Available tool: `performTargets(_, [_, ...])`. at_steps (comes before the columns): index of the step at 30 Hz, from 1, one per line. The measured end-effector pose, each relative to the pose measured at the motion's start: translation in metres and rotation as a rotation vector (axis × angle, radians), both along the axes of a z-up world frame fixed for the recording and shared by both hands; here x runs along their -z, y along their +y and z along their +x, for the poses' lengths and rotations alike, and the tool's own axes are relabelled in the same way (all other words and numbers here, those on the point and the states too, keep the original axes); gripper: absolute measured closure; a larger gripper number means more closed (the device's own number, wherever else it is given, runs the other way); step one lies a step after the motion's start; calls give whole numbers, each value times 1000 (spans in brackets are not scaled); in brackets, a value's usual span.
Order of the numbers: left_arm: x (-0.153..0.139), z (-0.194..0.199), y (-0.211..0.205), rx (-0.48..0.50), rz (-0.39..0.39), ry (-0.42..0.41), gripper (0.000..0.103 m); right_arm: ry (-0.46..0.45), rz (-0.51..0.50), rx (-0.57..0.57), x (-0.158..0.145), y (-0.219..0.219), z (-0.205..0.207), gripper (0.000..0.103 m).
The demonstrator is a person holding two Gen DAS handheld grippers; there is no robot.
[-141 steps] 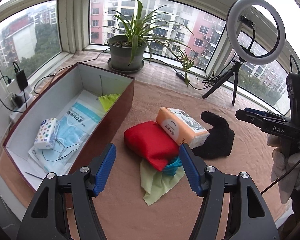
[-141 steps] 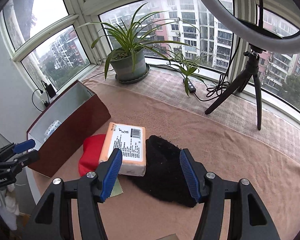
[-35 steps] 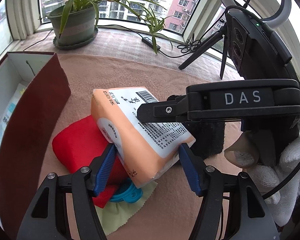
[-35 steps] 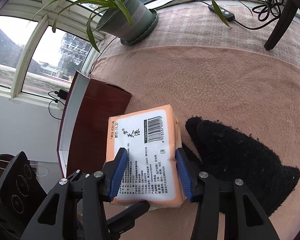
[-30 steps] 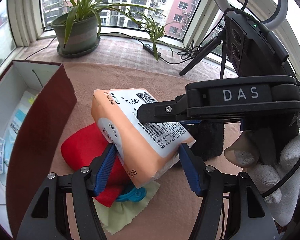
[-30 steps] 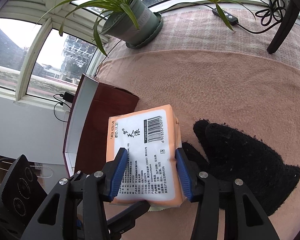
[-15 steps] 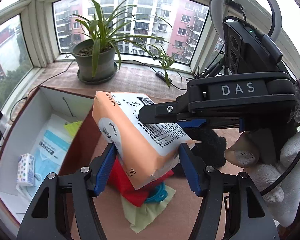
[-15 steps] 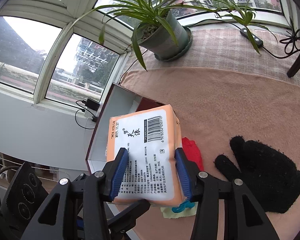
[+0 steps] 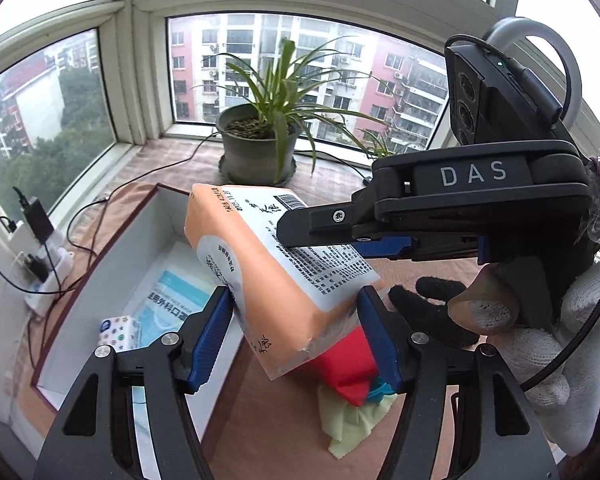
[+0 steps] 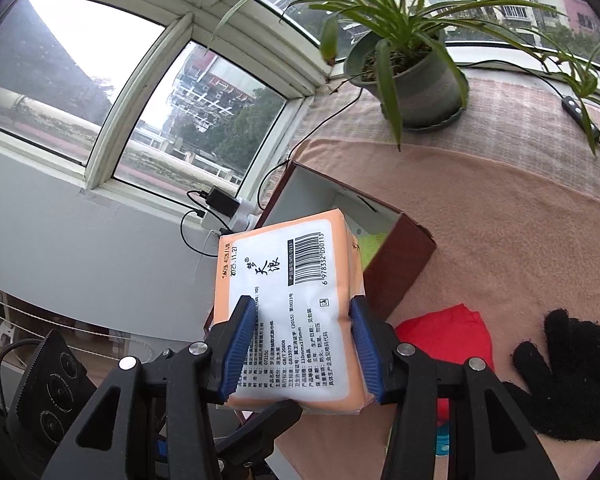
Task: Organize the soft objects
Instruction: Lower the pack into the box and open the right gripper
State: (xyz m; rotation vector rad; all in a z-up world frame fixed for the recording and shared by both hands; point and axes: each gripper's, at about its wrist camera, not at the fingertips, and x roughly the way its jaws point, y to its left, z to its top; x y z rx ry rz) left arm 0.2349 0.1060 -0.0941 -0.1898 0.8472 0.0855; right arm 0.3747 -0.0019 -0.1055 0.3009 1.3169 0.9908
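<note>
The orange tissue pack (image 10: 290,308) is up in the air, tilted, with its white label and barcode facing up, clamped across its width between the blue pads of the right gripper (image 10: 302,344), whose jaws are closed to the pack's width. In the left wrist view the same tissue pack (image 9: 272,276) sits between the blue fingers of the left gripper (image 9: 296,340); the left finger looks to touch its side, but whether that gripper actually presses on it cannot be told, and its jaws stand fairly wide. The right gripper (image 9: 384,246) reaches in from the right over the pack's top, held by a hand in a white knit glove (image 9: 540,344). The pack hangs over the near right wall of the open brown box (image 9: 100,264), at the boundary between the box and the table. Inside the box lie a blue packet of face masks (image 9: 172,300) and a small patterned tissue packet (image 9: 120,330). Under and beyond the pack, on the pinkish cloth covering the table (image 10: 500,220), lie a red pouch (image 10: 448,332), a pale green cloth (image 9: 348,420) with something teal just beside it, and a black glove (image 10: 568,376) further right. A potted plant (image 9: 260,144) stands on the sill behind, well apart, and a charger block (image 9: 36,216) with cables sits left of the box.
</note>
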Motion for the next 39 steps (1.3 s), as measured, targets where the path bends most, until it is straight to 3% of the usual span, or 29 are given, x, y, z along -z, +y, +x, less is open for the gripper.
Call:
performTargets(17, [15, -19, 77, -141, -49, 6, 39, -14, -39, -135, 10, 116, -10, 58])
performTargets(36, [36, -13, 91, -170, -64, 73, 40, -32, -100, -169, 28, 140, -7, 61])
performTargets(39, [40, -14, 95, -191, -59, 93, 45, -46, -104, -170, 25, 139, -8, 61])
